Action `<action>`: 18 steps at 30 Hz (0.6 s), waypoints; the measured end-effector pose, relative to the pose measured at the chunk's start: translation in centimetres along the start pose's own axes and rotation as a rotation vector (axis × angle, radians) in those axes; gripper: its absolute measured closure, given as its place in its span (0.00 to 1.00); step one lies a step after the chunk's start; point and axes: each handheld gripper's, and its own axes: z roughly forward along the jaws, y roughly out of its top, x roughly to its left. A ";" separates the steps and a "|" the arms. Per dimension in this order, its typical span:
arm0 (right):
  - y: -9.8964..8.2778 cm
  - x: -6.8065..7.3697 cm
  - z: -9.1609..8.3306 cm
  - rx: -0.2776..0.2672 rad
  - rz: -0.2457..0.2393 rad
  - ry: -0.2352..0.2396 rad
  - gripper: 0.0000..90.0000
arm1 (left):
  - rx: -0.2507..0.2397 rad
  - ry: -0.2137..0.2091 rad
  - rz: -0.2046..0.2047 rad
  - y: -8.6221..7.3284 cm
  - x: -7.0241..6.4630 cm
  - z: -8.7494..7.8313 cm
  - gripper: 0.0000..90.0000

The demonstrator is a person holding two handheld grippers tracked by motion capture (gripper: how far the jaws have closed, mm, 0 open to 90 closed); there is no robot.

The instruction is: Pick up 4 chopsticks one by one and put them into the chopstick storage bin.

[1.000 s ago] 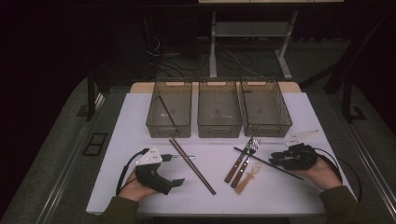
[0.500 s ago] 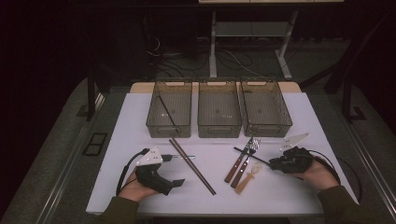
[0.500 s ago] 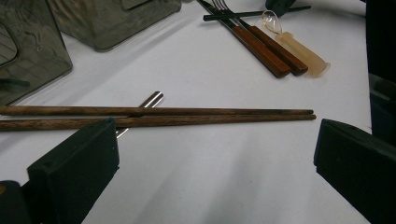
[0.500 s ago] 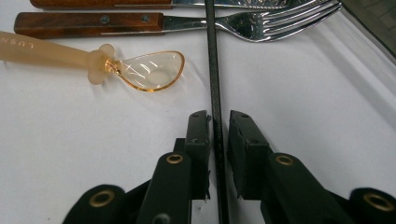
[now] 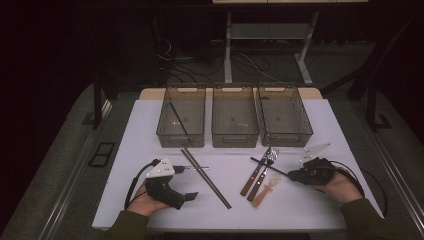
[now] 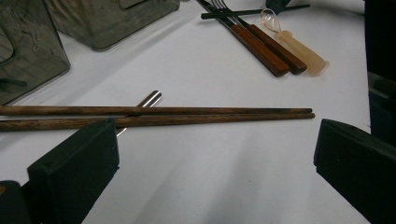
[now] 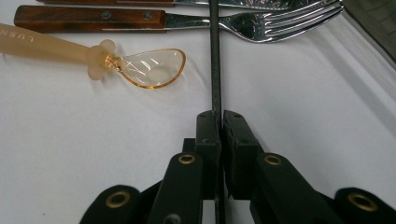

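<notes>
My right gripper [image 5: 294, 175] [image 7: 222, 116] is shut on a thin black chopstick [image 5: 267, 166] [image 7: 215, 65]. The chopstick lies low over the white table [image 5: 320, 210] and crosses the tines of two wooden-handled forks [image 5: 256, 176] [image 7: 261, 18]. An amber plastic spoon [image 5: 265, 189] [image 7: 140, 65] lies just beside them. My left gripper [image 5: 185, 184] [image 6: 215, 140] rests at the front left, open wide. A pair of wooden chopsticks [image 5: 206, 178] [image 6: 187, 114] lies just beyond its jaws, across a small metal piece [image 6: 149, 99].
Three clear bins stand in a row at the back: left bin [image 5: 181, 135], middle bin [image 5: 235, 137], right bin [image 5: 285, 136]. A second black chopstick [image 5: 178, 120] leans in the left bin. The table's front edge is close to both hands.
My right gripper has drifted slightly toward the front edge, still holding the black chopstick. The left gripper has stayed put.
</notes>
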 end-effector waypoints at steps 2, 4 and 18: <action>0.0 0.0 0.0 -0.002 -0.003 0.002 0.95 | 0.000 0.000 0.000 0.0 0.0 0.0 0.00; 0.0 0.0 0.0 0.000 -0.006 0.001 0.95 | -0.001 0.000 -0.001 0.0 0.0 0.0 0.00; 0.2 -0.4 -1.0 -0.057 0.022 0.027 0.95 | -0.001 -0.001 0.001 0.0 0.0 0.0 0.00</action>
